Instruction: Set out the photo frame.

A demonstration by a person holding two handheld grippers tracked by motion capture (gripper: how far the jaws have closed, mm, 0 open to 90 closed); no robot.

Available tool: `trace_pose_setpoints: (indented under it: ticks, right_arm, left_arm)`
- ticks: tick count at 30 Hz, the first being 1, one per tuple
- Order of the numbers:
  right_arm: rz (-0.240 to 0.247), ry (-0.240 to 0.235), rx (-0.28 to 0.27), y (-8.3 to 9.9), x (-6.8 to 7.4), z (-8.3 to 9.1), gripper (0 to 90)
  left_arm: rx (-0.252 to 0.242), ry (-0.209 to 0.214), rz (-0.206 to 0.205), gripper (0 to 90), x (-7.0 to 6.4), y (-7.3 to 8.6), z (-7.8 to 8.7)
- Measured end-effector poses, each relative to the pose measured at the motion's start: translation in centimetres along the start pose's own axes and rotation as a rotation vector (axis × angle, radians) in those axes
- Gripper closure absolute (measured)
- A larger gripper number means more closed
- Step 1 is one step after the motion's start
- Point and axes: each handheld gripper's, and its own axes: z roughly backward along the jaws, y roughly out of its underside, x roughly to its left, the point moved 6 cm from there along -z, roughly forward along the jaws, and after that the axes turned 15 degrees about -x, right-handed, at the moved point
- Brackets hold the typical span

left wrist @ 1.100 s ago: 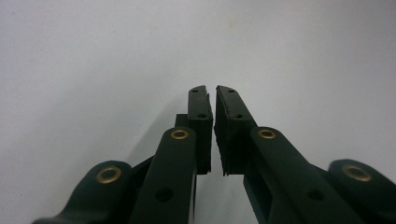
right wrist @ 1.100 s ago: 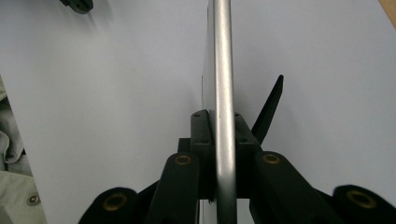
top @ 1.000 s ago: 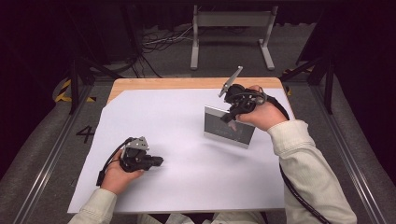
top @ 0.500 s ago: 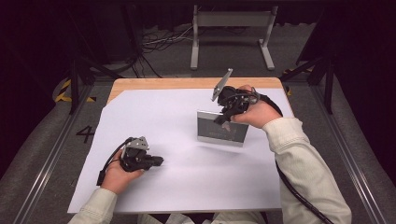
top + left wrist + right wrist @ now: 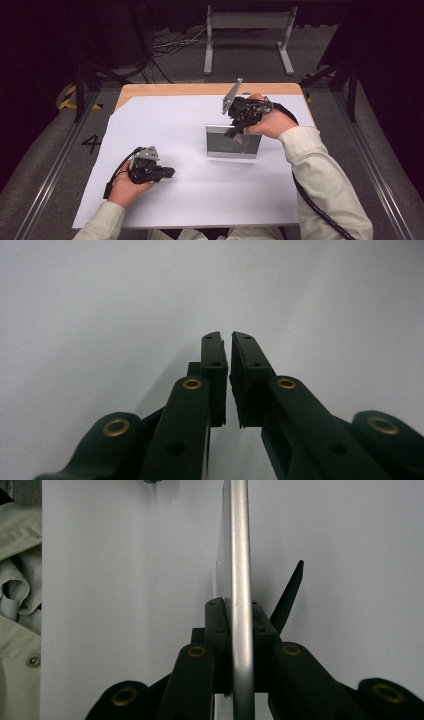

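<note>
High view. A person's two forearms enter from the bottom edge over a table covered by a white sheet. The right gripper is held over the right half of the sheet and meets the top edge of a silver picture frame, which stands upright on the sheet, its dark glazed face turned toward the person. The grey three-cornered plate on this gripper tilts up and away. The left gripper lies low over the near left part of the sheet, well apart from the frame, with nothing between its jaws.

Left gripper view. The two black jaws rise over bare white sheet; their pads stand almost together, with only a thin slit between them, and they pinch nothing.

Right gripper view. The jaws are pressed onto the frame's metal edge, seen end-on as a bright vertical bar that runs from between the pads to the top of the view. A dark easel stand slants out from the frame's back onto the sheet. A pale sleeve lies at the left margin.
</note>
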Motion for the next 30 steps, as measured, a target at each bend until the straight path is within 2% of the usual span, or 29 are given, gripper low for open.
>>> trace_pose_setpoints:
  ticks: [7, 15, 20, 30]
  right_arm:
    - [0.041, -0.036, 0.013, 0.0, 0.3, -0.5, 83.9]
    - [0.050, -0.066, 0.015, 0.3, 0.5, -1.0, 83.9]
    - [0.050, -0.058, 0.019, 0.5, 0.4, -1.1, 83.9]
    - [0.042, -0.073, 0.016, 1.2, 0.2, -1.4, 83.9]
  left_arm:
    - [-0.001, 0.002, 0.003, 84.7, 0.0, 0.0, -0.1]
    - [0.002, 0.005, 0.000, 84.5, 0.0, 0.0, -0.1]
    - [0.002, 0.006, -0.001, 84.5, -0.1, -0.1, -0.2]
    - [0.004, 0.007, -0.001, 84.5, -0.1, -0.1, -0.3]
